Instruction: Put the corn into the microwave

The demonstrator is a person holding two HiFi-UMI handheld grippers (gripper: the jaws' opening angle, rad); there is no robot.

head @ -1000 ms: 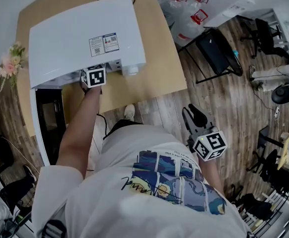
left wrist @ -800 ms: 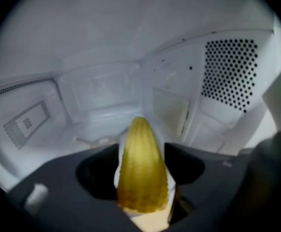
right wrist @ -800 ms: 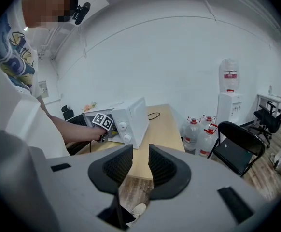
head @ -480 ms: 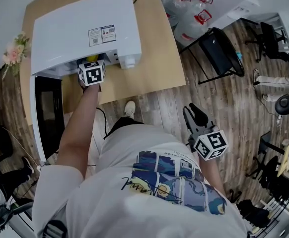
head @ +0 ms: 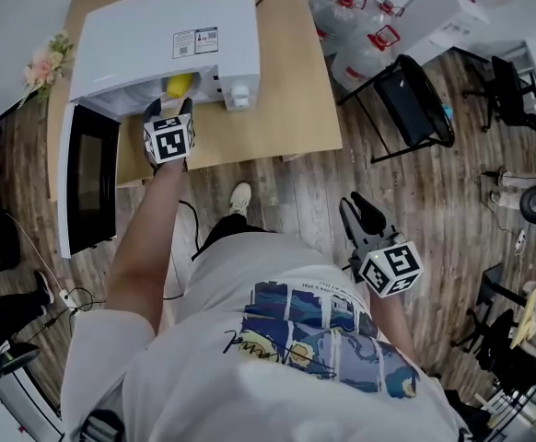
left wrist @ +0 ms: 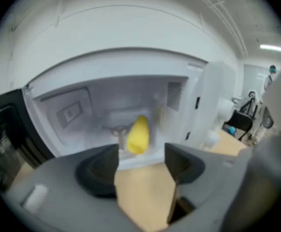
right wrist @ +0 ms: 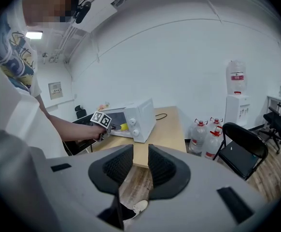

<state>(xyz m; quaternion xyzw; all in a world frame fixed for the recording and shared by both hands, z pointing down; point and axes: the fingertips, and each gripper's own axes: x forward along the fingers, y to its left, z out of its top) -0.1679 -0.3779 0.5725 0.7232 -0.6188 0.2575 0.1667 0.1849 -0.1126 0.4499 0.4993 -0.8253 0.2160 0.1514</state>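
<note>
The placing itself looks done: the corn [head: 178, 85] lies inside the open microwave [head: 157, 35], on the cavity floor towards its right side, with nothing touching it. The left gripper [head: 169, 110] hangs just outside the opening above the desk [head: 286, 109]. Its jaws have just been opening and now stand wide apart, with only bare desk and the oven's sill between them. In the left gripper view the corn [left wrist: 138, 135] sits beyond the left gripper [left wrist: 141, 153], well clear of both pads. The right gripper [head: 358, 212] is held low at the person's side, far from the desk, its ribbed pads a narrow gap apart and empty. What may be left, as I judge it, is only to draw the left hand away and perhaps swing the door [head: 88, 187] shut, though the task sentence does not ask for that. The corn is a stubby, rounded cob, bright yellow and smooth-looking; the blur hides any kernels. The microwave is a boxy white shell, probably painted metal, with a pale glossy cavity and two round white knobs [head: 240, 95] on its panel. Its door has a dark window in a white frame. The desk top is light matte wood, and both grippers are of grey matte plastic.
</note>
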